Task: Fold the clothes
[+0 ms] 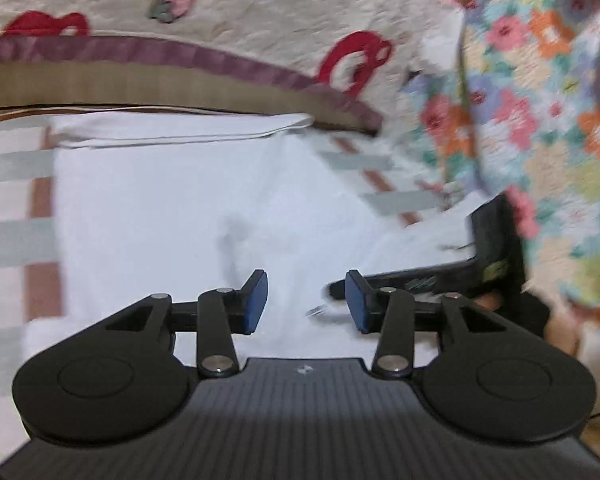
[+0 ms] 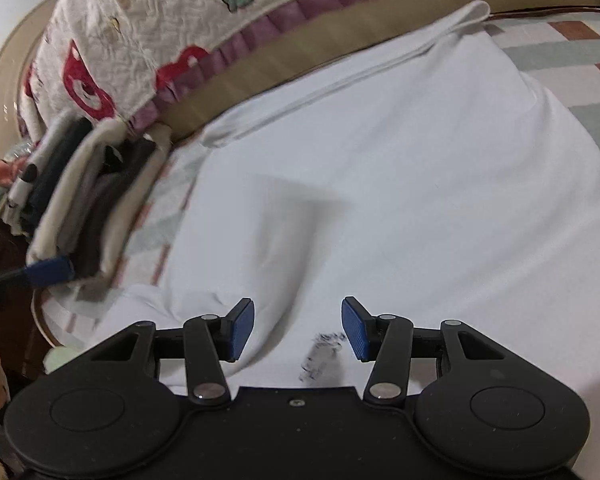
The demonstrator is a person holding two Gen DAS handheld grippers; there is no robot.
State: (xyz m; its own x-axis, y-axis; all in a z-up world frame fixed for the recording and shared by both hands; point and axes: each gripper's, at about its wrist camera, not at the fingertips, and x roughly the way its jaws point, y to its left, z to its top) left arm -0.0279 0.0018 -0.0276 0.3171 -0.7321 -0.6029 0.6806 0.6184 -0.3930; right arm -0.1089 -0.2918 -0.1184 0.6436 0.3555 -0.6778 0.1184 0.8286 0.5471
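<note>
White garment (image 2: 380, 168) lies spread flat on the striped sheet (image 1: 16, 208) of the bed, up against the strawberry-print quilt (image 1: 220, 12) with the purple trim; far edge already looks doubled over into a layered band (image 1: 180, 130). Left tool (image 1: 306, 300): jaws apart, nothing between the blue pads, only white cloth below them. Right tool (image 2: 298, 330): jaws apart too, empty, hanging over the near part of the garment beside a small dark print mark (image 2: 320, 354). In the left wrist view the right tool's black body shows at the right edge, in front of a floral-print fabric (image 1: 540, 100) — probably the person's clothing, too blurred to be sure. In the right wrist view one blue pad of the left tool pokes in at the left edge next to a stack of folded clothes (image 2: 84, 192); can't tell if it touches the stack. Handling, my read: thin cotton knit, light, fully limp, no stiffness to carry a fold, so it'll sag and drag wherever it isn't supported. Not fragile, not slippery against the sheet, if anything it'll cling and pull wrinkles. Shallow ridge (image 2: 276, 280) already running through the near part. Pinch at edges or corners, one tool each side, both at the same hem line so the fold stays square; a mid-panel pinch would just tent the fabric. Watch for catching the sheet along with the shirt, and for grabbing only the top layer at the doubled band. Lift low, lay over, let go once flat.
</note>
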